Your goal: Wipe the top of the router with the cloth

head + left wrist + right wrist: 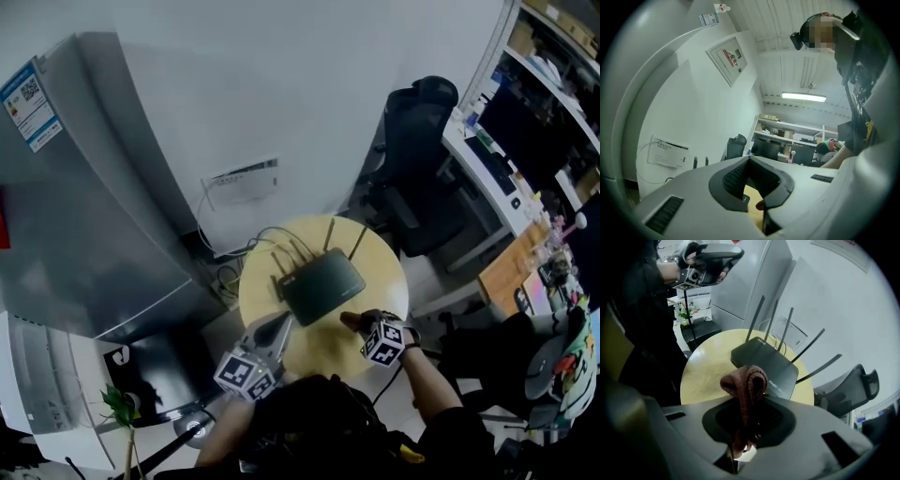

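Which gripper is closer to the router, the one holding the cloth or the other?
Right. The right gripper, holding the cloth, is just short of the router, at its near edge. The left gripper looks raised, off to one side.

- router (323, 284): black, pale lettering on its top.
- cloth (745, 385): reddish brown.
- table (386, 281): pale yellow wood.
- left gripper (279, 326) and right gripper (352, 322): grey bodies, black pads (736, 180), cubes patterned in black-and-white squares.
- office chair (417, 141): black.
- cabinet (84, 187): grey, with a blue label.

Small round yellow surface (384, 281), black router (322, 285) with thin sticks lying on its middle
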